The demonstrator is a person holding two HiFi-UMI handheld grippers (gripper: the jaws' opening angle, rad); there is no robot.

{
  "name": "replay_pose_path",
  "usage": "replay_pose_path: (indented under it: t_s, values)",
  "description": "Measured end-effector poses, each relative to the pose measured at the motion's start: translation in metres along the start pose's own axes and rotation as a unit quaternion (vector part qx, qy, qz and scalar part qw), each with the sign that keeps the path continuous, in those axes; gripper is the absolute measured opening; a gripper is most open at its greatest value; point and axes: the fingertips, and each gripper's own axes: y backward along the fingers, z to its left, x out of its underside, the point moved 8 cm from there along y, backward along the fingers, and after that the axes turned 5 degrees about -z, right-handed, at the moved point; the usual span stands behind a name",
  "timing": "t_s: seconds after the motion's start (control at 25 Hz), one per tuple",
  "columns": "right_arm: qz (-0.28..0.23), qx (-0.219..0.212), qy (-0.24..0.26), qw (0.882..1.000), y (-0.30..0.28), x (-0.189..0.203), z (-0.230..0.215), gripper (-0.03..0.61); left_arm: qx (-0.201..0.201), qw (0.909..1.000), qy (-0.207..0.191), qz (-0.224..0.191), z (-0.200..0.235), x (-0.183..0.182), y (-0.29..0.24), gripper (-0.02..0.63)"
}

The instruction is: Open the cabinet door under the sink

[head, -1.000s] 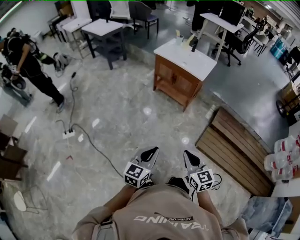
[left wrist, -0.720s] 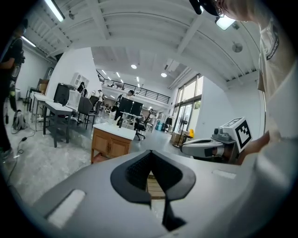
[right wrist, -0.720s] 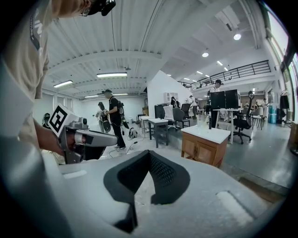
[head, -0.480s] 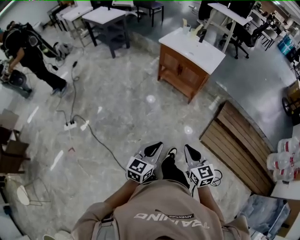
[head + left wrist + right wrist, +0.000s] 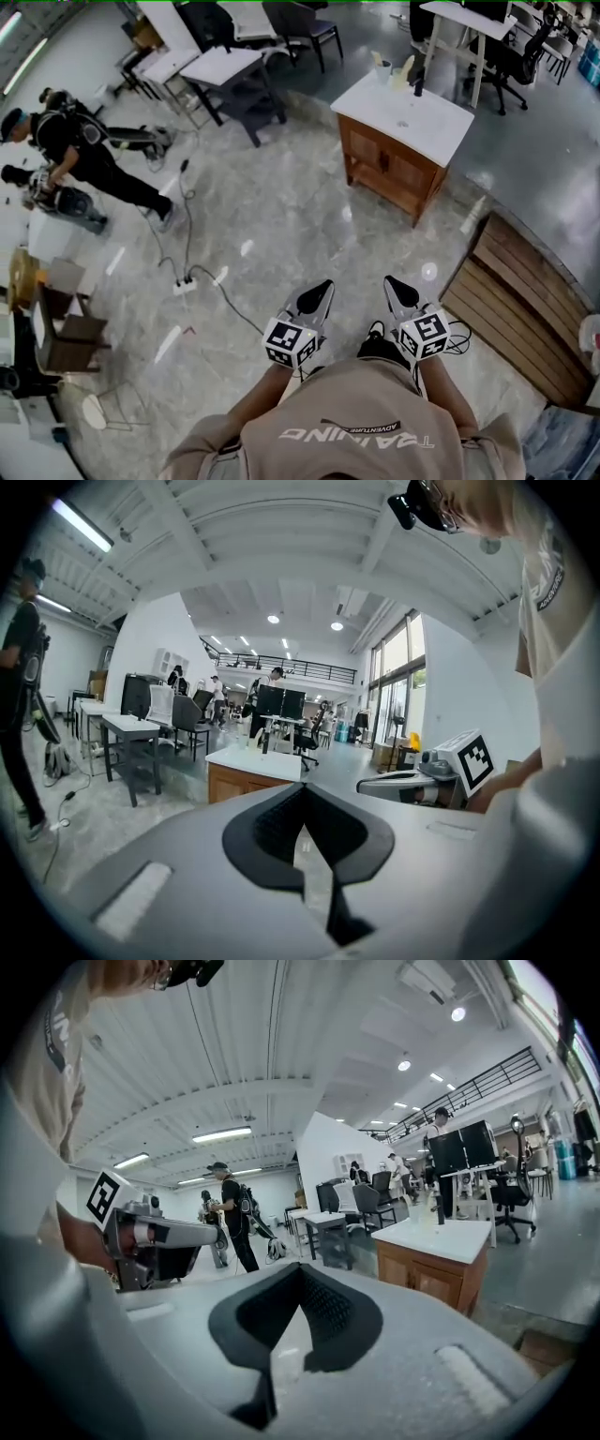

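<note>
The sink cabinet (image 5: pixel 392 172) is a wooden unit with a white top and two shut doors. It stands on the marble floor well ahead of me and shows small in the left gripper view (image 5: pixel 246 778) and larger in the right gripper view (image 5: pixel 433 1279). My left gripper (image 5: pixel 317 294) and right gripper (image 5: pixel 397 292) are held side by side in front of my body, both pointing towards the cabinet and far short of it. Each has its jaws shut with nothing between them. The right gripper (image 5: pixel 417 782) shows in the left gripper view, and the left gripper (image 5: pixel 155 1238) in the right gripper view.
A slatted wooden pallet (image 5: pixel 520 302) lies on the floor to the right. A power strip with a cable (image 5: pixel 185 283) trails across the floor to the left. A person (image 5: pixel 89 155) with equipment stands at far left. Tables (image 5: pixel 225 67) and office chairs stand behind the cabinet.
Both grippers have travelled forward across the floor, still side by side and shut. The cabinet now sits a little lower and further right in the head view.
</note>
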Motion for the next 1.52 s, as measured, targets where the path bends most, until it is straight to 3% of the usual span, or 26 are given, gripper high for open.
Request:
replay_pose_path:
  t_s: [0.12,0.28,0.48,0.64,0.92,1.08,1.28,1.52]
  values:
    - [0.003,-0.023,0.007,1.0,-0.014,-0.008,-0.026,0.002,-0.002,1.0,-0.003,-0.002,0.001,-0.012,-0.031,0.017]
    - [0.052,-0.049,0.051,0.996,-0.025,0.003,-0.05,0.002,-0.009,0.9997,-0.007,-0.02,-0.004,-0.02,-0.06,0.018]
    - [0.057,-0.041,0.009,0.998,-0.031,0.011,-0.076,0.002,-0.022,0.9996,-0.016,-0.009,0.003,-0.023,-0.086,0.018]
    - [0.064,-0.027,-0.011,0.998,-0.04,0.016,-0.092,0.002,-0.029,0.9996,0.005,0.004,0.018,-0.019,-0.099,0.018]
    - [0.072,-0.057,0.033,0.995,-0.089,0.003,-0.095,0.002,-0.017,0.9997,0.011,0.009,0.058,-0.011,-0.13,0.018]
    - [0.066,-0.025,0.04,0.997,-0.126,-0.006,-0.108,0.002,0.004,0.9998,0.012,0.013,0.096,-0.005,-0.156,0.018]
    - [0.044,0.028,0.039,0.998,-0.173,-0.038,-0.122,0.002,0.036,0.999,-0.026,0.009,0.155,-0.031,-0.184,0.018]
    - [0.021,0.087,0.059,0.994,-0.223,-0.073,-0.132,0.002,0.069,0.9974,-0.013,0.018,0.22,-0.039,-0.211,0.018]
